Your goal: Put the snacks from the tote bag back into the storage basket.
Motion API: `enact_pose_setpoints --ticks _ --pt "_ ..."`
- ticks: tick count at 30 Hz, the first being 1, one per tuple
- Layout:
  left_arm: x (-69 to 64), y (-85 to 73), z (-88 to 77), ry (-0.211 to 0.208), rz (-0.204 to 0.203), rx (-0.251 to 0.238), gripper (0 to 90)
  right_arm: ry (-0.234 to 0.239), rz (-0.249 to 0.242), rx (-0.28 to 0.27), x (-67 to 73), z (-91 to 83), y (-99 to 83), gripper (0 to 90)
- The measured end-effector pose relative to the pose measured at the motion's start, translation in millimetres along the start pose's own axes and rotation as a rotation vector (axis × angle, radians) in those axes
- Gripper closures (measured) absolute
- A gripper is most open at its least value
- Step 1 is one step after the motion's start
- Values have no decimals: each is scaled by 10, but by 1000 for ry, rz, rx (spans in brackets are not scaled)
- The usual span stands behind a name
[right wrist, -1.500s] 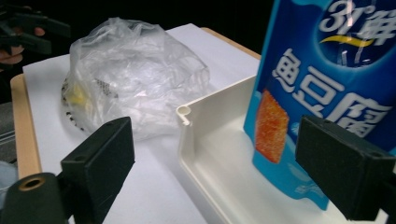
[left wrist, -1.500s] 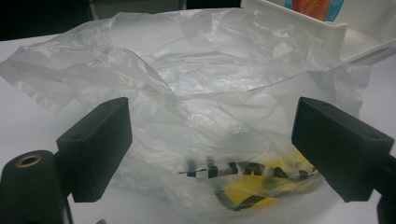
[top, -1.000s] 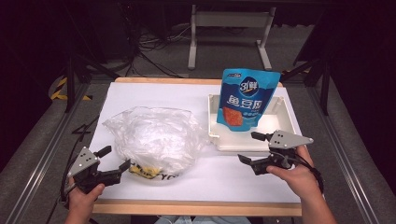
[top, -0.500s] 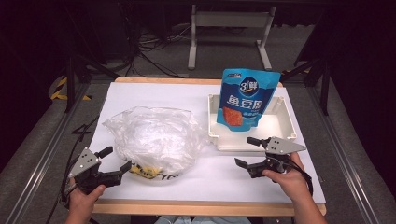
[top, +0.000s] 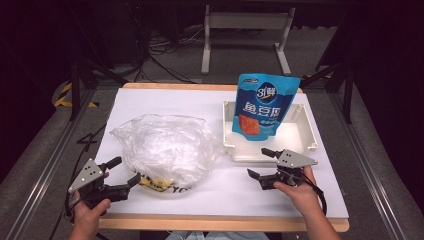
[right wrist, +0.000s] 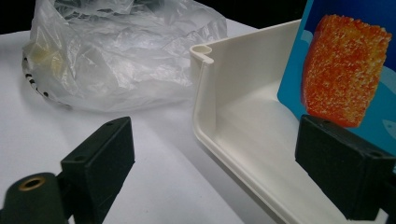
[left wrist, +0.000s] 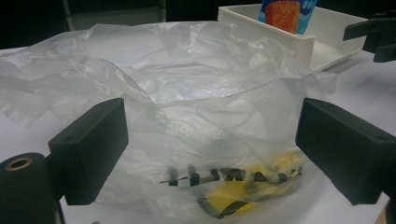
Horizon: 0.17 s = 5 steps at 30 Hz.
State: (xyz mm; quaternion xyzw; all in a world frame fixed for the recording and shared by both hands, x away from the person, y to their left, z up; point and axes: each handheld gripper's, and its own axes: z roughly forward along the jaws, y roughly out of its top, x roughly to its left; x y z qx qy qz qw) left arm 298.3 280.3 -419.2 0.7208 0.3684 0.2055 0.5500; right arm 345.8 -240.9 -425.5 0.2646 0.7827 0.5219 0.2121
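Left tool [top: 122, 172] spread wide, empty, at the near left corner of the tabletop [top: 165, 100], just beside the crumpled plastic bag [top: 167, 150]. Right tool [top: 261, 166] wide open too, empty, by the near rim of the white tray [top: 310, 135] holding an upright blue pouch [top: 265, 105].

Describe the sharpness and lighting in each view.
High view: the white table is evenly lit, the surroundings dark. Left gripper view: the near plastic bag is soft, its black print smeared. Right gripper view: the near jaws are blurred, the white tray fairly crisp.
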Motion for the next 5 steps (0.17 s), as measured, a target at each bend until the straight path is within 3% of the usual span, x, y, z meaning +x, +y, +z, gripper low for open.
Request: enact_pose_setpoints --ticks 5 --pt "0 -34 27 -1 -2 -12 74 -1 -3 -13 16 -5 23 127"
